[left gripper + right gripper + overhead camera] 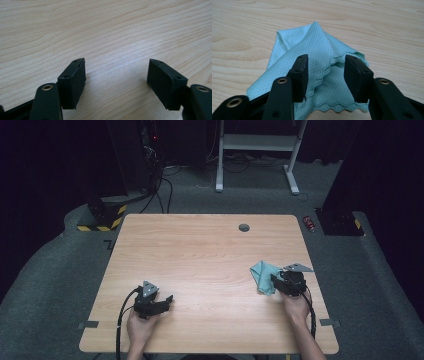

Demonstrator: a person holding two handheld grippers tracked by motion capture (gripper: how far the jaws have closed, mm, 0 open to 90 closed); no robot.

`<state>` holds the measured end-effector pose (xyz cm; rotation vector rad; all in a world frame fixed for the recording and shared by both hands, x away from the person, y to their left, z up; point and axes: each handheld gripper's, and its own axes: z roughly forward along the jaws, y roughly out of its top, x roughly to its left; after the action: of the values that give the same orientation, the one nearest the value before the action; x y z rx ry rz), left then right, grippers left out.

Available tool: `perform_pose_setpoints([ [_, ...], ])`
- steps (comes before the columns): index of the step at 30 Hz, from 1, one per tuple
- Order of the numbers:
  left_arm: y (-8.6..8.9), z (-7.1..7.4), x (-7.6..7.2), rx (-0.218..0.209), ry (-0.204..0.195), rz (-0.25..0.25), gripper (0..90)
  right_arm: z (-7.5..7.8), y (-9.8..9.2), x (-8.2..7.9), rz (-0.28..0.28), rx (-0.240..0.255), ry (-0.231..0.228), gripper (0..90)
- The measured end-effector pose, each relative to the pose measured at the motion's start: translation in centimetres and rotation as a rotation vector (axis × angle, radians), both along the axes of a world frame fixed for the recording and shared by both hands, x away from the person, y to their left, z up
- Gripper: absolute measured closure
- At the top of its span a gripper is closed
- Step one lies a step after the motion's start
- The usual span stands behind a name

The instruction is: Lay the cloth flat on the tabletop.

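A light teal cloth point(262, 274) lies crumpled on the wooden table point(200, 245) near its right edge. My right gripper point(274, 281) is at the cloth's right side, pointing left into it. In the right gripper view the jaws of the right gripper point(327, 60) stand apart, with a raised fold of the cloth point(317, 47) and its scalloped hem between them; the pads are not pressed on it. My left gripper point(167, 301) rests at the front left of the table. Its jaws point(116, 62) are wide open over bare wood.
A round cable hole point(244, 227) sits near the table's far edge. Beyond the table are a white desk frame point(257, 142), a yellow-and-black striped base point(102, 220) with cables, and a small red object point(310, 223) on the grey carpet.
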<state>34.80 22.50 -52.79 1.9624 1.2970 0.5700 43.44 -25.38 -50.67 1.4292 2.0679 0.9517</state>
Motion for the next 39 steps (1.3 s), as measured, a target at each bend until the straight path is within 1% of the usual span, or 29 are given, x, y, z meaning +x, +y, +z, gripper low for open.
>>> perform_pose_setpoints([
  [3,0.0,0.0,0.0,0.000,0.000,0.000,31.5,-0.3,0.0,0.6,-0.002,0.015,0.009,58.1],
  [6,0.0,0.0,0.0,0.000,0.000,0.001,31.5,-0.4,0.1,0.9,0.006,0.024,0.016,64.2],
  [9,0.0,0.0,0.0,0.002,0.001,0.000,31.5,-0.5,0.2,1.1,0.023,0.036,0.031,74.5],
  [12,0.0,0.0,0.0,0.001,0.001,0.000,31.5,-0.4,0.4,1.1,0.056,0.037,0.028,85.8],
  [13,0.0,0.0,0.0,0.001,0.001,0.000,31.5,-0.4,0.5,1.0,0.062,0.037,0.027,87.2],
  [17,0.0,0.0,0.0,0.002,0.001,0.000,31.5,-0.1,1.2,0.6,0.095,0.040,0.015,88.5],
  [21,0.0,0.0,0.0,0.004,0.001,0.000,31.5,0.3,2.2,0.1,0.148,0.040,0.000,88.9],
  [22,0.0,0.0,0.0,0.004,0.000,0.000,31.5,0.4,2.4,0.0,0.153,0.039,-0.001,88.8],
  [31,0.0,0.0,0.0,0.007,0.000,0.000,31.4,1.3,5.1,-0.9,0.253,0.034,-0.024,88.9],
  [36,-0.1,0.0,0.0,0.010,-0.002,-0.001,31.4,1.5,6.5,-1.1,0.295,0.039,-0.029,88.9],
  [37,-0.1,0.0,0.0,0.010,-0.002,-0.001,31.3,1.5,6.5,-1.1,0.295,0.039,-0.029,88.9],
  [38,-0.1,0.0,0.0,0.011,-0.003,-0.002,31.4,1.6,7.3,-1.1,0.317,0.039,-0.030,88.9],
  [39,-0.1,0.0,0.0,0.010,-0.002,-0.001,31.3,1.6,7.5,-1.2,0.323,0.040,-0.032,88.9],
])
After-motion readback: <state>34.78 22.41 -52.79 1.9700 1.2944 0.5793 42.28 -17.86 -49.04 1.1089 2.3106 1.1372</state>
